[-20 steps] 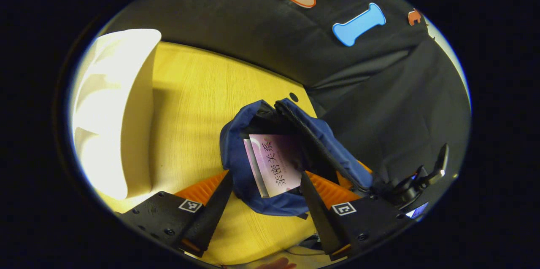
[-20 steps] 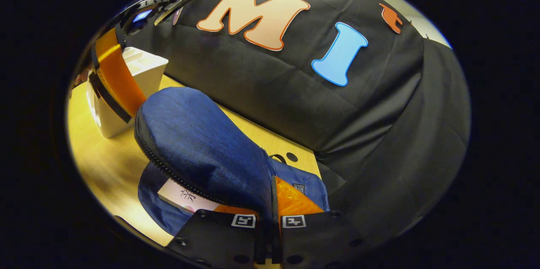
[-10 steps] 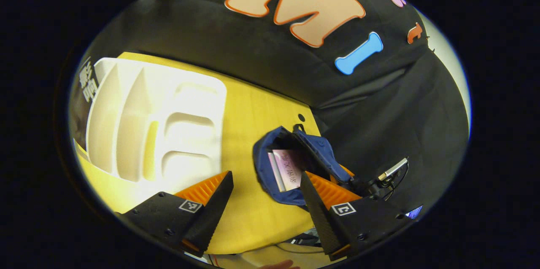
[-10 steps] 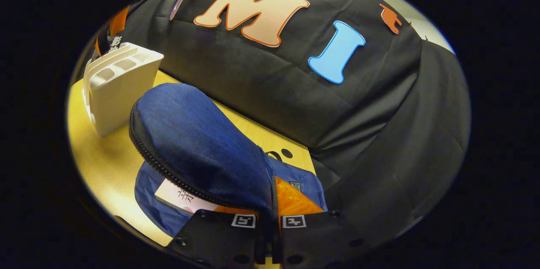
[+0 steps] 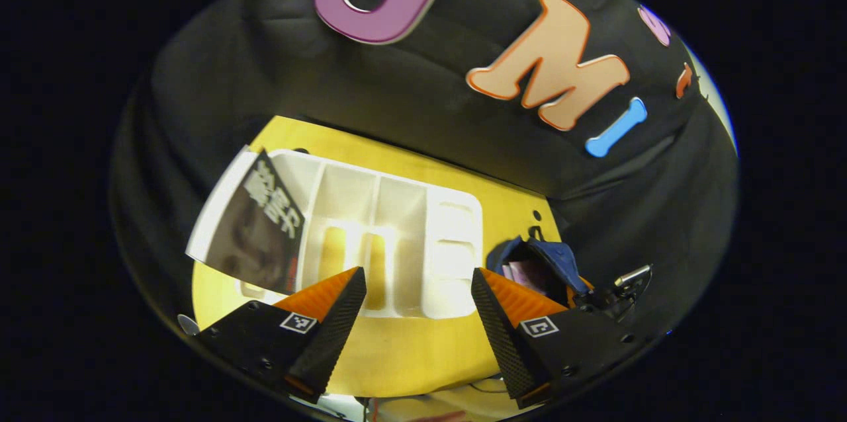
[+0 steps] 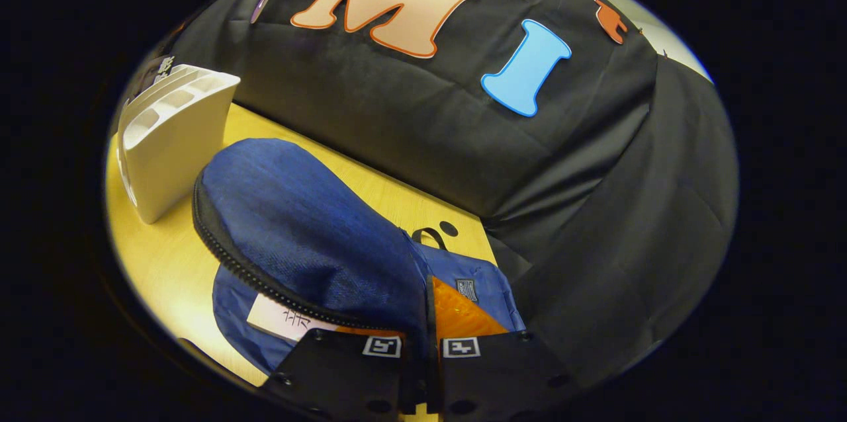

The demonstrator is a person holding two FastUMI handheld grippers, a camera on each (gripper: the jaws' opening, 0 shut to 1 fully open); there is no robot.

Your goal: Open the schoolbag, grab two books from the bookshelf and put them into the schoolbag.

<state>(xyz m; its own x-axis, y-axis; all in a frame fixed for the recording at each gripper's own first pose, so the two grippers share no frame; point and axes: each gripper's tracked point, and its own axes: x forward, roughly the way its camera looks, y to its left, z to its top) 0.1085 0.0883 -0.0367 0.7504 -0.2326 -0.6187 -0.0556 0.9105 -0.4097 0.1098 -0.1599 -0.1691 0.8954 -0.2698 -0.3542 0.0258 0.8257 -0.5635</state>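
The left gripper (image 5: pixel 418 290) has swung from the schoolbag (image 6: pixel 317 243) to the white bookshelf (image 5: pixel 390 243), jaws wide and empty, so line up squarely on the dark book (image 5: pixel 261 230) at its end slot while the right gripper (image 6: pixel 429 316), pinched shut on the flap, holds the bag open on the counter (image 5: pixel 403 356) with one pink book (image 6: pixel 284 319) inside.

Your left gripper (image 5: pixel 417 290), jaws apart and empty, has pulled back from the schoolbag (image 5: pixel 539 266) and swung toward the white bookshelf (image 5: pixel 384 237). A dark-covered book (image 5: pixel 255 237) in its end slot has come into sight. In the right gripper view, the bookshelf (image 6: pixel 169 137) now stands unobstructed.
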